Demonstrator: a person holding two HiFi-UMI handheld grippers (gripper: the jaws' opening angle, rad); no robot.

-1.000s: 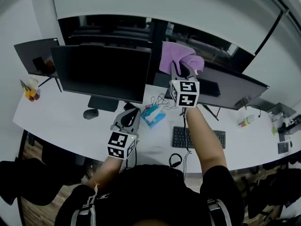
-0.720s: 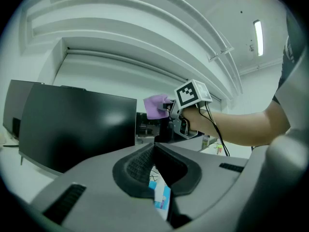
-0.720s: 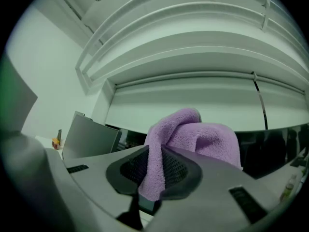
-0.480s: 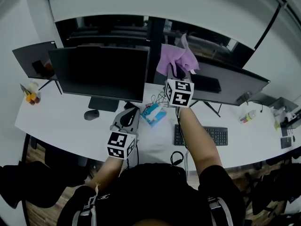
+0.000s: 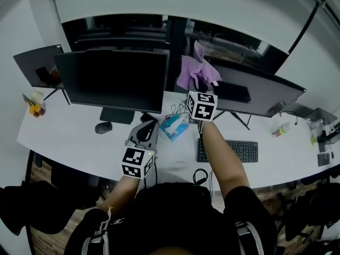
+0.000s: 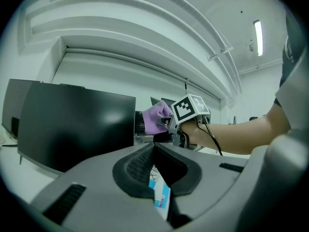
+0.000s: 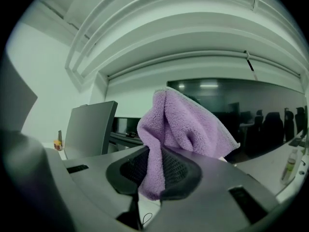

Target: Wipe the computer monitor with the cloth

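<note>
Purple cloth [image 5: 200, 69], pinched in the right gripper [image 5: 201, 84], hangs just before the right-hand monitor [image 5: 263, 99]; left gripper [image 5: 142, 135] closed, empty.

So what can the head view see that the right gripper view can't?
Only the head view shows the keyboard, the mouse, the blue packet and the left gripper, all seen from above. Only the right gripper view shows, close up, the ribbed pads shut on the lower fold of the purple cloth, with the curved ceiling overhead. Both views show that cloth, held up in the right gripper.
</note>
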